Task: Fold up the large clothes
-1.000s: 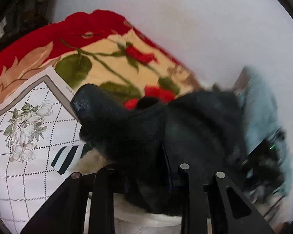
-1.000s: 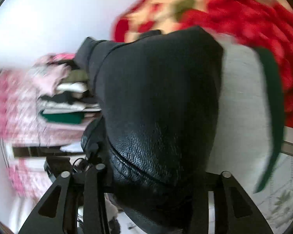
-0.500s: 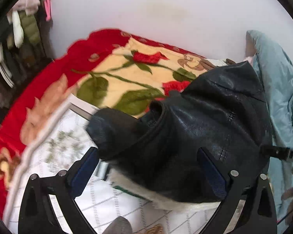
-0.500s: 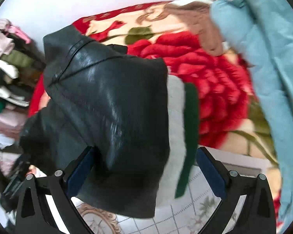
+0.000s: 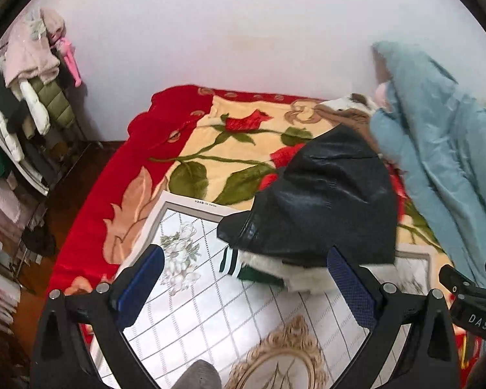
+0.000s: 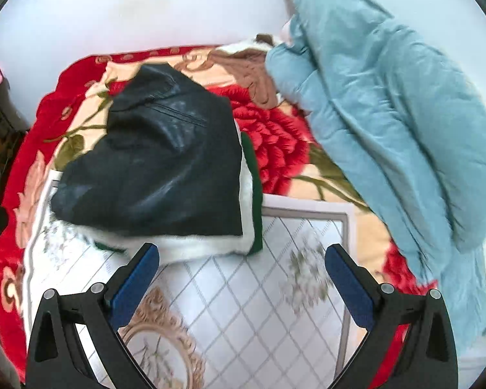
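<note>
A black leather jacket (image 5: 324,201) (image 6: 158,165) with white fleece lining and a green striped hem lies folded into a thick bundle on the bed. It rests partly on a white floral mat (image 5: 217,317) (image 6: 243,308). My left gripper (image 5: 243,278) hovers above the mat in front of the jacket, jaws wide open, nothing between them. My right gripper (image 6: 243,275) is also raised and wide open, its blue pads (image 6: 136,285) clear of the fleece edge. The right gripper's body (image 5: 469,295) shows at the right edge of the left wrist view.
A red and cream rose blanket (image 5: 191,149) (image 6: 275,149) covers the bed. A pale blue padded coat (image 5: 437,149) (image 6: 388,103) is heaped at the right, a brown garment (image 6: 252,68) behind it. A clothes rack (image 5: 22,103) stands at the left by the white wall.
Both grippers opened and let go of the black jacket, then lifted and drew back. The jacket dropped onto the bed as a folded bundle.
</note>
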The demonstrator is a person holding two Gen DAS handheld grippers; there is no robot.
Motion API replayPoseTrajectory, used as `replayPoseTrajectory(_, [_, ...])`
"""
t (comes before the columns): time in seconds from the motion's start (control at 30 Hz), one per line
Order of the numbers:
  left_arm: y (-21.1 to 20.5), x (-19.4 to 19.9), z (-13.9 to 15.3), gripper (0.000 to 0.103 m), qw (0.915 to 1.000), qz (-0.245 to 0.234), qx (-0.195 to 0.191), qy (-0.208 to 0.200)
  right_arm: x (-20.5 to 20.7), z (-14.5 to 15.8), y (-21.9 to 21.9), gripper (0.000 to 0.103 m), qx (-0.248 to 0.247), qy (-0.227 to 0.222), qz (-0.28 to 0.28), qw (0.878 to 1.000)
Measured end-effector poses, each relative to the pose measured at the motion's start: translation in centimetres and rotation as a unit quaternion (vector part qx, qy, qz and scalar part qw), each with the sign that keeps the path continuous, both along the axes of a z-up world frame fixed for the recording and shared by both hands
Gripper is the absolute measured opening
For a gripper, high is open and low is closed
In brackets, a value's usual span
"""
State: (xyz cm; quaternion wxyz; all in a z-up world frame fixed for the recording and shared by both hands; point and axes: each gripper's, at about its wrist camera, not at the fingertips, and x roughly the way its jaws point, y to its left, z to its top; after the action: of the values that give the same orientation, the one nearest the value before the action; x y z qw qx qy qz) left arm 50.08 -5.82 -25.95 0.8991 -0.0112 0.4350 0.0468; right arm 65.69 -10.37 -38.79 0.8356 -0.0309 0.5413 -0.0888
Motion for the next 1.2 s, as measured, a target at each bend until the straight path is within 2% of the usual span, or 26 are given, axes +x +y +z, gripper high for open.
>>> replayPoseTrajectory(0.3, [1.5,-11.6,10.6,0.103,0.9982,-0.055,-0.008,-0.021,-14.0,16.2,3.5,0.103,-0.014,-0.071,-0.026,0.997])
replayPoseTrajectory(0.53, [2.1,-19.4,17.1,0.103,0.9959,-0.078,-0.013,-0.044,-24.5,26.4,6.1,0.103,-0.026,-0.118,-0.031,0.992])
replayPoseTrajectory(0.7, [2.4,-23.8,20.8,0.103,0.9953,-0.073,-0.011,-0.062,-30.7,31.9,6.9,0.103,-0.021,-0.145,-0.029,0.989])
replayPoseTrajectory(0.9, [2.5,-27.4,23.9,0.103,0.9947,-0.067,-0.007,-0.077,-36.5,36.8,7.0,0.103,-0.006,-0.176,-0.021,0.984])
replayPoseTrajectory(1.2, [2.2,-31.2,26.4,0.103,0.9936,-0.052,0.010,-0.100,-42.2,40.7,6.6,0.103,0.014,-0.208,-0.009,0.978])
